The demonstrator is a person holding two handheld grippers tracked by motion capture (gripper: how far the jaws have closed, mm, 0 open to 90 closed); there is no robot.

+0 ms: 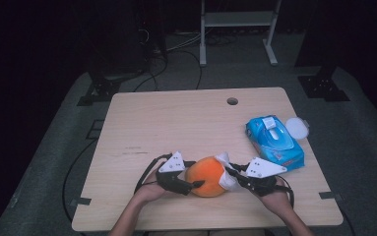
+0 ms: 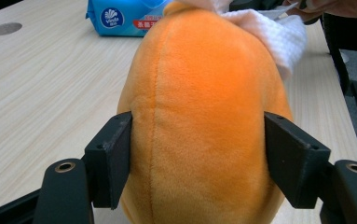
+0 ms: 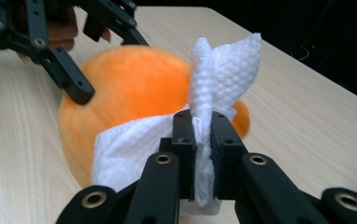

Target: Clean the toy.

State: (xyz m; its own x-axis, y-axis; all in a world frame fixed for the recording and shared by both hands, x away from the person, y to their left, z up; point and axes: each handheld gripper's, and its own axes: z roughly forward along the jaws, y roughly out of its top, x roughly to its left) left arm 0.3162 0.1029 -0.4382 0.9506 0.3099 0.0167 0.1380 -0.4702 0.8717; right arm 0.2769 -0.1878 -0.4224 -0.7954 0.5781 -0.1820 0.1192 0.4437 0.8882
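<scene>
A blue wipes pack (image 1: 274,139) lies on the table's (image 1: 176,123) right side, a white lid (image 1: 297,129) touching its far right corner.

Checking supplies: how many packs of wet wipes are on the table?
1: a blue wet wipes pack lies on the table at its right side, beyond the orange plush toy.

High view looks down; both gripper views closely share the orange plush (image 2: 199,116).
</scene>
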